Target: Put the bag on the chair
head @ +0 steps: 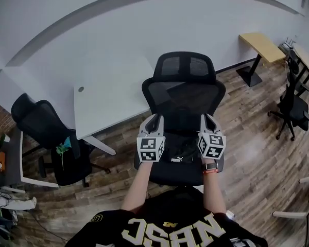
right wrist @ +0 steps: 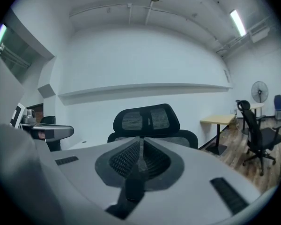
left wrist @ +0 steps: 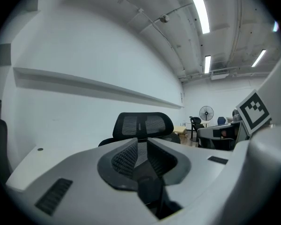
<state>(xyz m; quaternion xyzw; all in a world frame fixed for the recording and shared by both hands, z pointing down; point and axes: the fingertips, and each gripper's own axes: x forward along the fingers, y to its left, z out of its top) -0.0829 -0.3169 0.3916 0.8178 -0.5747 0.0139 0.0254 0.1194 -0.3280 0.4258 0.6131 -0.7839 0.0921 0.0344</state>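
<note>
A black mesh office chair (head: pixel 183 94) stands in front of me. A black bag (head: pixel 181 149) with a white logo rests on its seat, between my two grippers. The left gripper (head: pixel 155 119) is at the bag's left end and the right gripper (head: pixel 206 118) at its right end. In the left gripper view the jaws (left wrist: pixel 141 147) stand almost together, with a dark strap-like piece of the bag pinched low between them. The right gripper (right wrist: pixel 141 150) has its tips together, and a dark strap runs down between them. The chair's headrest (left wrist: pixel 143 124) (right wrist: pixel 147 117) fills the middle of both gripper views.
A white desk (head: pixel 108 102) stands behind the chair on the left. A second black chair (head: pixel 46 127) is at far left. At the right are a wooden table (head: pixel 261 45) and another black chair (head: pixel 293 107). The floor is wood plank.
</note>
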